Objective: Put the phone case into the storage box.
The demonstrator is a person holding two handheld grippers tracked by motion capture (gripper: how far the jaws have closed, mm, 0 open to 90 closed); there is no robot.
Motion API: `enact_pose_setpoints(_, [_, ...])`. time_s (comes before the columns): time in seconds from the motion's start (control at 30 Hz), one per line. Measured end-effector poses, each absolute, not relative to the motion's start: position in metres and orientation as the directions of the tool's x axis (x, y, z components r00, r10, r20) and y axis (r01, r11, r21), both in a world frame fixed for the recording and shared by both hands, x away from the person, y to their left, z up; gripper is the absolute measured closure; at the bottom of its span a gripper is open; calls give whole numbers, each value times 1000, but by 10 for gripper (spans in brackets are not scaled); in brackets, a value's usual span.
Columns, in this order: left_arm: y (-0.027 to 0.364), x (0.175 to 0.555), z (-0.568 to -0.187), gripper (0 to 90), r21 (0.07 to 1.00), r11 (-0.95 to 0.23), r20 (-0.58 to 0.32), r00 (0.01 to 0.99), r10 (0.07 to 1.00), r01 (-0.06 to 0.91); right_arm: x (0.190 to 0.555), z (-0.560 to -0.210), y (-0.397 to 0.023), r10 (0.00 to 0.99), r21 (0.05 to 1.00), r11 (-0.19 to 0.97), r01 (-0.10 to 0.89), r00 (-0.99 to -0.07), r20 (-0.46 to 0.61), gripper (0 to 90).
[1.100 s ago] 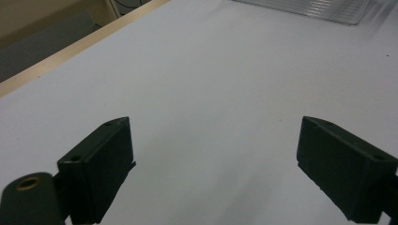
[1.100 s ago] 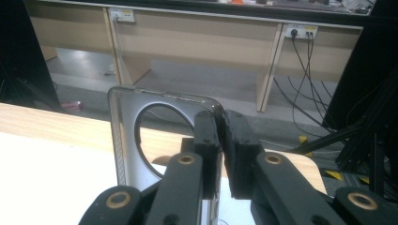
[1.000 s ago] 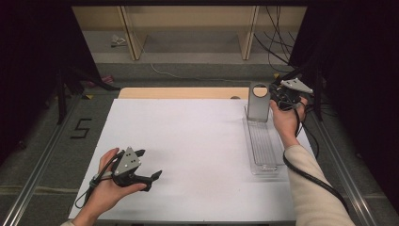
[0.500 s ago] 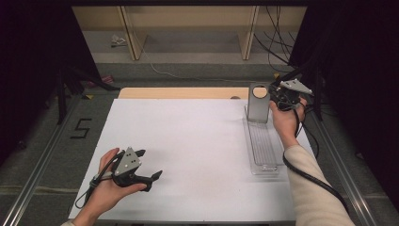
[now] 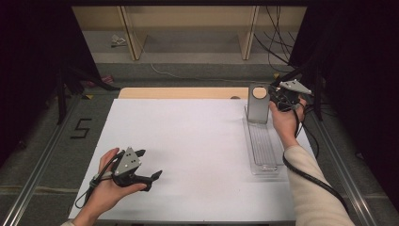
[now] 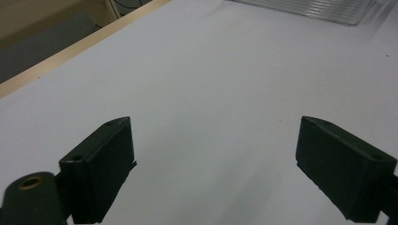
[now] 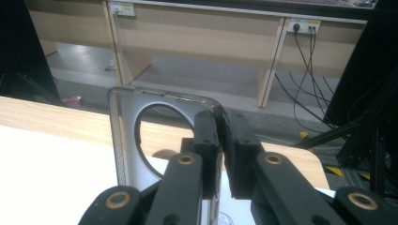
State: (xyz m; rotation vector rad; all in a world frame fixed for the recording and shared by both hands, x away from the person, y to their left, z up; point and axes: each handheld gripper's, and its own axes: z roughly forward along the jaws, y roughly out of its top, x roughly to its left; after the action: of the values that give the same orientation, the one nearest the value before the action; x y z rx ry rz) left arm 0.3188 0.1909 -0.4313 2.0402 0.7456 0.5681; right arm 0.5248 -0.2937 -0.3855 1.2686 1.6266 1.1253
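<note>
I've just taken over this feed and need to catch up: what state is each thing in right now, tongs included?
Left tongs: open, jaws wide apart, holding nothing, low over the white table.
Right tongs: shut on the lid's top edge.
Grey lid: raised upright, round hole near its top.
Clear tray: uncovered, lying flat on the table; looks empty.

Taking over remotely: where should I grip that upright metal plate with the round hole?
Grip the metal plate at its top corner edge beside the hole, from the right, where the right gripper is already shut on it: the edge is thin, and the plate stands upright at the clear tray's far end.
</note>
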Motion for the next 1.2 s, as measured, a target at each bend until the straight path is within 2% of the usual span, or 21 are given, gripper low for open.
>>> enact_pose_setpoints(1.2, [191, 319, -431, 122, 848, -444, 114, 719, 685, 289, 528, -394, -297, 979, 943, 110, 315, -200, -47, 843])
